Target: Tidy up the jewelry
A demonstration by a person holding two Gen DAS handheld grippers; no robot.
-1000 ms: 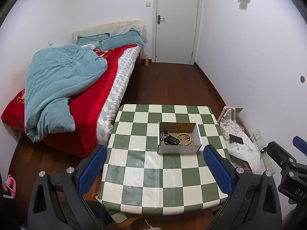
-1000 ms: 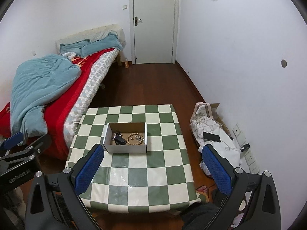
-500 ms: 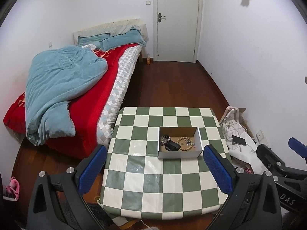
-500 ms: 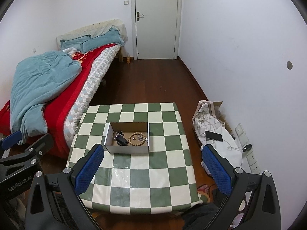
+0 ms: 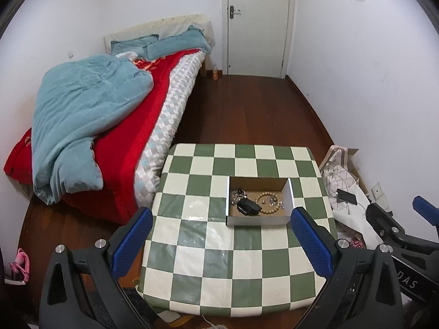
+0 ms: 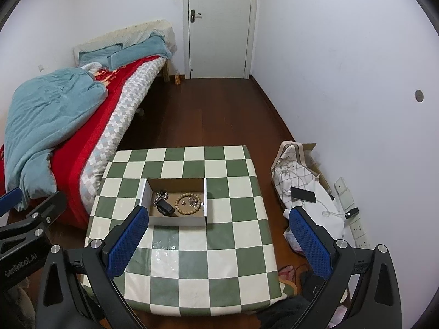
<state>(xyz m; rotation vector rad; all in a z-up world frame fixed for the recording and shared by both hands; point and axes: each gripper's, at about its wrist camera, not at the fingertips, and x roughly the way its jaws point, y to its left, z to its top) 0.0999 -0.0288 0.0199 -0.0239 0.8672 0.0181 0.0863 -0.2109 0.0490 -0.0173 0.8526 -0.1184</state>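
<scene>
Left wrist: box [image 5: 258,220] long axis left-right; both grippers' fingers [image 5: 310,241] wide, empty.

I see a green-and-cream checked table [image 5: 208,268], a white box [image 5: 256,221] with brown inside, tan beads [image 5: 270,204], blue fingers [image 5: 131,242], and a red bed [image 5: 120,148] under a teal blanket [image 5: 82,115].

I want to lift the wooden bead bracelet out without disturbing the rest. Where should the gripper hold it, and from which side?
Likely from above, on the near arc of the wooden bead bracelet. It lies flat in the open cardboard box, whose walls block a side approach; small pieces sit inside its ring and the black item lies just left.
</scene>
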